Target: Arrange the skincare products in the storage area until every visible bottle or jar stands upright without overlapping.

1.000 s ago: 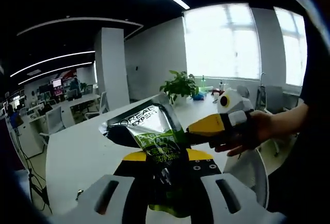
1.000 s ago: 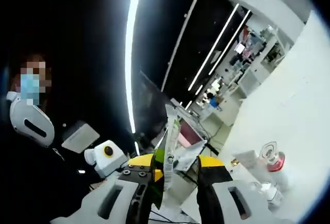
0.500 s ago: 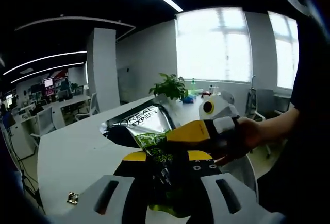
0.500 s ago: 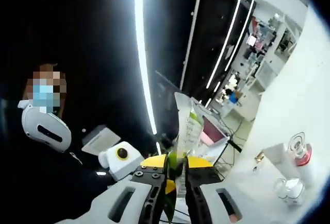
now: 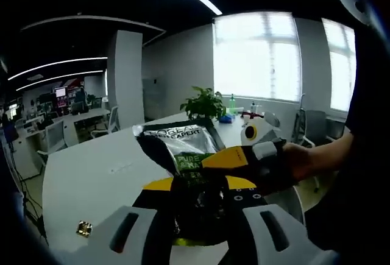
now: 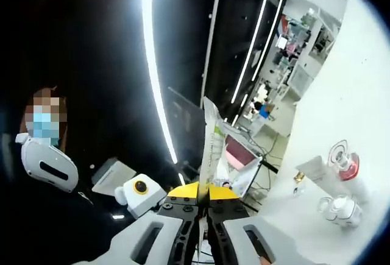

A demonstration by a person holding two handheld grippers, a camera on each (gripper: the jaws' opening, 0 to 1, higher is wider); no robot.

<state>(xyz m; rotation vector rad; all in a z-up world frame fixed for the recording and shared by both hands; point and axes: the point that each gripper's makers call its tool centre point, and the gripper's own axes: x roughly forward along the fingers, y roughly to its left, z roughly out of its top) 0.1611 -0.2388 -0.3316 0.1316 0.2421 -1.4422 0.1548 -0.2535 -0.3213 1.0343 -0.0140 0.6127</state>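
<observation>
Closing since a moment ago, the right tool [image 6: 203, 199] now pinches the shiny green-and-silver foil sachet [image 5: 194, 155]; the left tool [image 5: 196, 207] also grips it, held above the white surface [image 5: 91, 180]

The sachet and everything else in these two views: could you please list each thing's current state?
sachet: held off the table by both grippers
left gripper: shut on the sachet
right gripper: shut on the sachet's edge
pink-capped bottle: standing on the white table
clear jar: on the table, lid on
</observation>
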